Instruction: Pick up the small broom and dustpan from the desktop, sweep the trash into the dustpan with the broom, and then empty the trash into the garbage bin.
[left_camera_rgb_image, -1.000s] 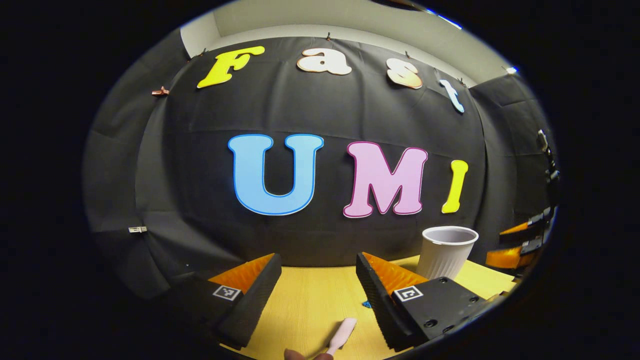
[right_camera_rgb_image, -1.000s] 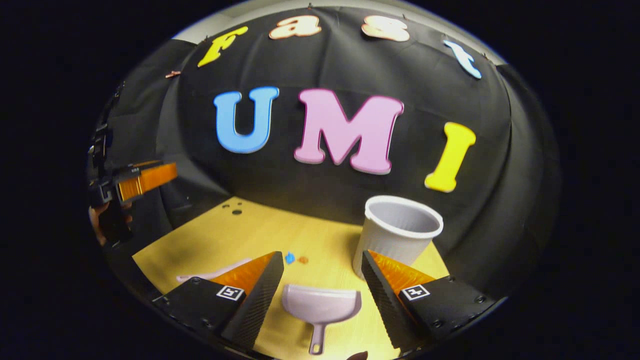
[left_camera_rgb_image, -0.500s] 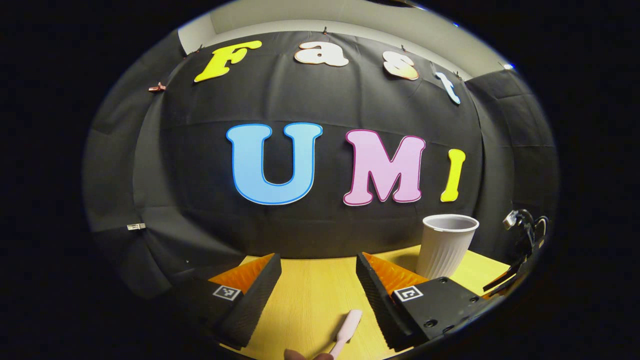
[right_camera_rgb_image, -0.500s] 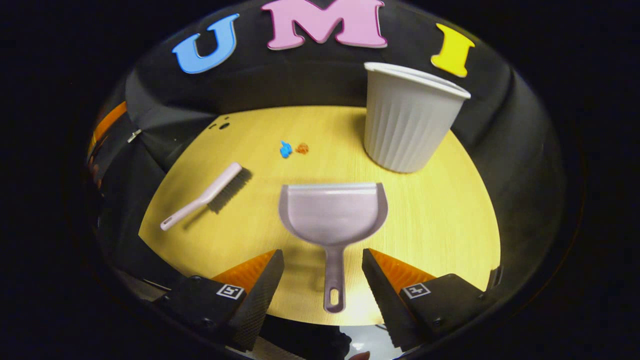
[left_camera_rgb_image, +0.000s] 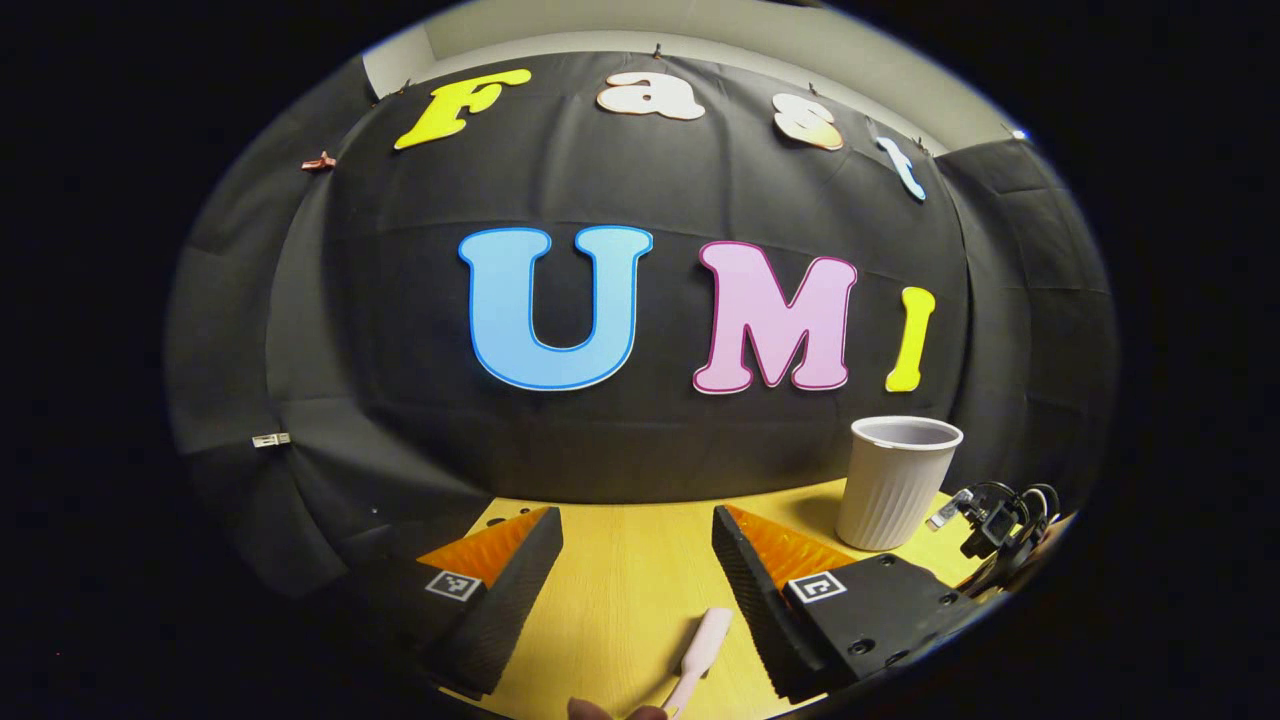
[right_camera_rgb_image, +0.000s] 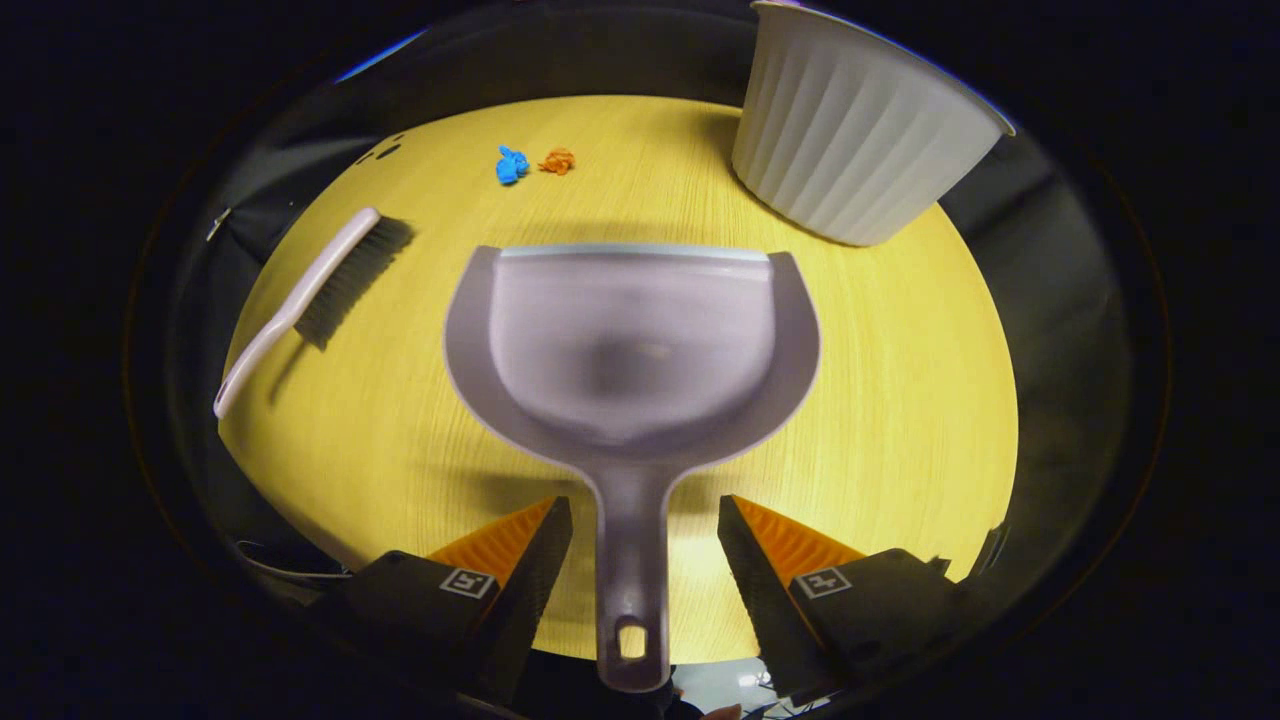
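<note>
Both the left gripper (left_camera_rgb_image: 637, 580) and right gripper (right_camera_rgb_image: 645, 570) have fingers spread apart, gripping nothing.

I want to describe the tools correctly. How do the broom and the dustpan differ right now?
The broom lies at the table's left edge, slanted; the dustpan lies in the middle, handle pointing straight back. The dustpan's handle sits between the right hand-held gripper's open fingers; the broom lies well away from them. Both rest flat on the table.

A yellow wood-grain tabletop (right_camera_rgb_image: 880, 400) is seen. On it are laid a grey dustpan (right_camera_rgb_image: 630, 340), a pale broom (right_camera_rgb_image: 310, 290) at left, blue and orange scraps (right_camera_rgb_image: 530, 163) beyond, and a ribbed white bin (right_camera_rgb_image: 860, 130) standing upright.
</note>
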